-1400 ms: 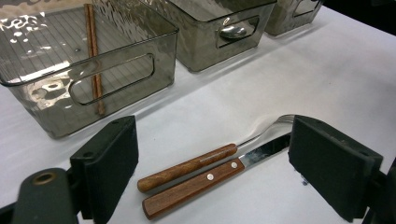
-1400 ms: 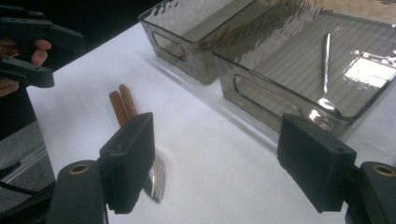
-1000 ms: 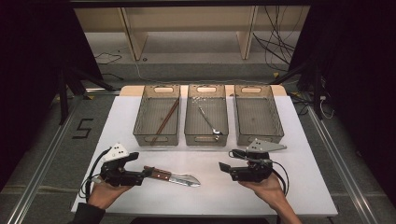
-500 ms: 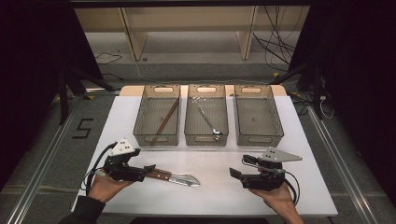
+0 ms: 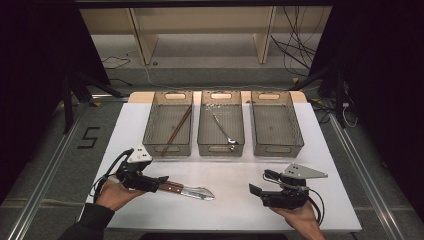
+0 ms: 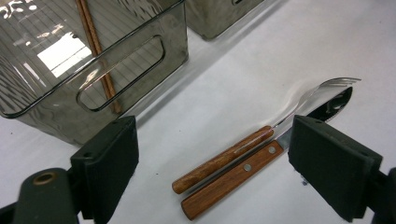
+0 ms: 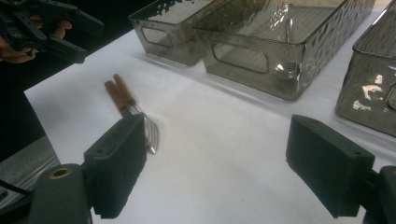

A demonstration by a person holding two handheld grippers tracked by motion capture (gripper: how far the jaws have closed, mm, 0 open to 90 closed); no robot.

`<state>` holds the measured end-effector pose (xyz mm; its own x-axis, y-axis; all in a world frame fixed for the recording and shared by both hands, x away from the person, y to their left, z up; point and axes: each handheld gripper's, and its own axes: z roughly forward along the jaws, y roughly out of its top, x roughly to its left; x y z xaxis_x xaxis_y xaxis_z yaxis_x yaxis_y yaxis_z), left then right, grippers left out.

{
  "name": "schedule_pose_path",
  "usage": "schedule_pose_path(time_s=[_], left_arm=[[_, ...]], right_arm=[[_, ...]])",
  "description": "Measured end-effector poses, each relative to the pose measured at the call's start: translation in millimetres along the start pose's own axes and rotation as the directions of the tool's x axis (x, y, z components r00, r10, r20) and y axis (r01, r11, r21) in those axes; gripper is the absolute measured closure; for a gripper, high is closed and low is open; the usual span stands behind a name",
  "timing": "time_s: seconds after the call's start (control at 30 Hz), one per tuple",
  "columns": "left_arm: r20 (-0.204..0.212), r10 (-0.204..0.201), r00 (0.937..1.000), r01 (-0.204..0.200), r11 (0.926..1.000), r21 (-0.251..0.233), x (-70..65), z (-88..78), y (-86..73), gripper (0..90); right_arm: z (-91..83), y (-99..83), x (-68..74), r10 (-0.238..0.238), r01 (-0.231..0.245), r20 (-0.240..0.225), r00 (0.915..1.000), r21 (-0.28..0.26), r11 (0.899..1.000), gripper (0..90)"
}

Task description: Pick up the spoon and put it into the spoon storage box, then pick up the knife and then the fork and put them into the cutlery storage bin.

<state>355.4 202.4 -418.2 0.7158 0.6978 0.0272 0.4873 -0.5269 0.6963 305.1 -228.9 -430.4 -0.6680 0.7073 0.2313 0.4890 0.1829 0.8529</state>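
The left gripper [image 5: 159, 183] is hovering with its jaws spread wide and nothing between the pads, right at the wooden handle ends of the fork [image 6: 261, 140] and the knife [image 6: 243, 170]. The pair is lying side by side, touching, on the white tabletop [image 5: 235, 175], just in front of the left bin [image 5: 168, 125] that holds the chopsticks [image 5: 176, 130]. Their long axis is running away from this gripper, tines and blade tip pointing toward the right gripper [image 5: 260, 185]. That one is sitting well apart from the fork, its jaws just having opened, empty. So the left hand [image 5: 114, 194] is plainly the nearer; a pinch across the handles looks like the natural approach.
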Motion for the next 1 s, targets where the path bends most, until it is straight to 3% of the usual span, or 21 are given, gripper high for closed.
schedule_pose_path(time_s=[0.37,0.57,0.7,0.83,0.9,1.0], left_arm=[[-0.006,0.056,0.9984,-0.056,0.9957,0.074,2.0,11.1,8.4,16.3],[-0.011,0.131,0.9914,-0.128,0.9837,0.126,0.3,18.2,16.8,18.3],[0.021,0.195,0.9805,-0.196,0.9633,0.184,-2.6,27.4,23.9,20.7],[0.068,0.257,0.9641,-0.266,0.9333,0.241,-6.2,38.0,29.2,22.3],[0.1,0.272,0.9572,-0.289,0.9221,0.258,-7.4,42.5,30.9,25.1],[0.131,0.303,0.944,-0.329,0.8957,0.299,-7.8,48.2,33.6,27.3]], right_arm=[[0.7,-2.9,-2.7,0.009,-0.008,-0.003,1.0,0.012,1.0,18.4],[0.8,-3.3,-3.5,0.011,-0.011,-0.014,0.9998,0.015,1.0,18.4],[2.6,-4.1,-3.7,0.015,-0.014,-0.019,0.9997,0.025,1.0,18.5],[3.1,-4.5,-4.3,0.014,-0.014,-0.018,0.9997,0.027,1.0,18.8],[2.8,-4.6,-4.4,0.017,-0.017,-0.018,0.9997,0.029,0.999,18.9],[2.8,-4.8,-4.7,0.018,-0.017,-0.019,0.9997,0.03,0.999,19.2]])
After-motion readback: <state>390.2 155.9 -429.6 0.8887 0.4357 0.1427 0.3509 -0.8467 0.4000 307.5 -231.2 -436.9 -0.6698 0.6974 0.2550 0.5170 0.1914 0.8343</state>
